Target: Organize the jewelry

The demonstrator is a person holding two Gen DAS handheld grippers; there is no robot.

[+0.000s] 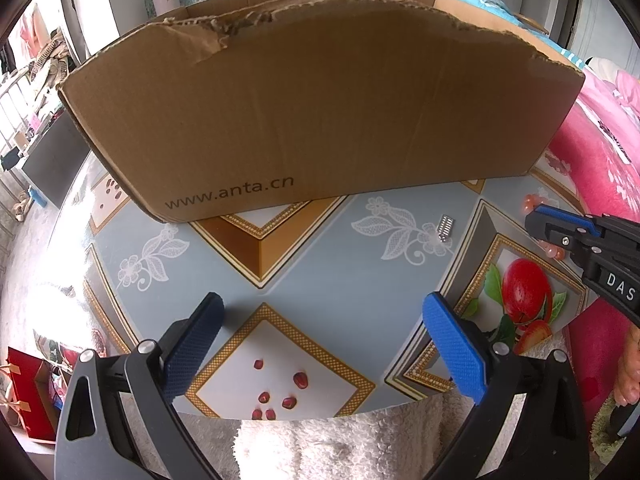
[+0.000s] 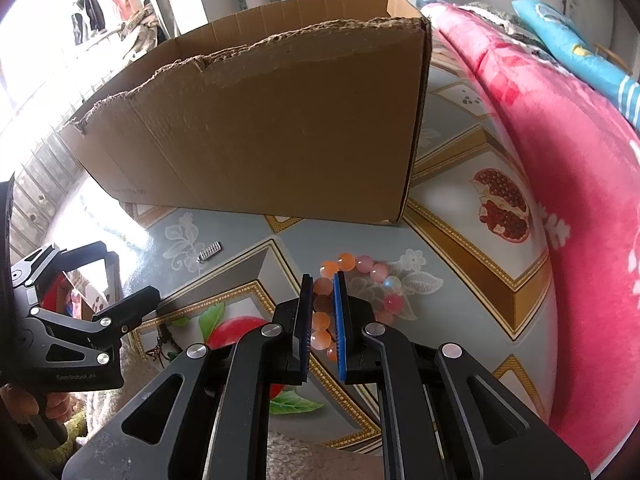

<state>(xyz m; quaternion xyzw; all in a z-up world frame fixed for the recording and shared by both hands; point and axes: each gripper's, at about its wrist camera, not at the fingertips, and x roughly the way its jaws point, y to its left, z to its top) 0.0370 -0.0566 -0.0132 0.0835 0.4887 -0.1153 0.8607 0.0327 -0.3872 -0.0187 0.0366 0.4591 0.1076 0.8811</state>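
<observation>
**Right tongs closed on the beads**

We saw the right gripper (image 2: pixel 323 300) nearly shut, apparently pinching the bead bracelet (image 2: pixel 362 280) lying near the cardboard box's (image 2: pixel 260 128) corner. The left gripper (image 1: pixel 320 344) gaped wide, empty. A small silver piece (image 1: pixel 446 229) lay before the box.

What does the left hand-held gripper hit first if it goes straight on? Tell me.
Probably the bare patterned tabletop: the left hand-held gripper points steeply down with open jaws, nothing between them. The cardboard box stands farther ahead, though depth is unclear.
</observation>
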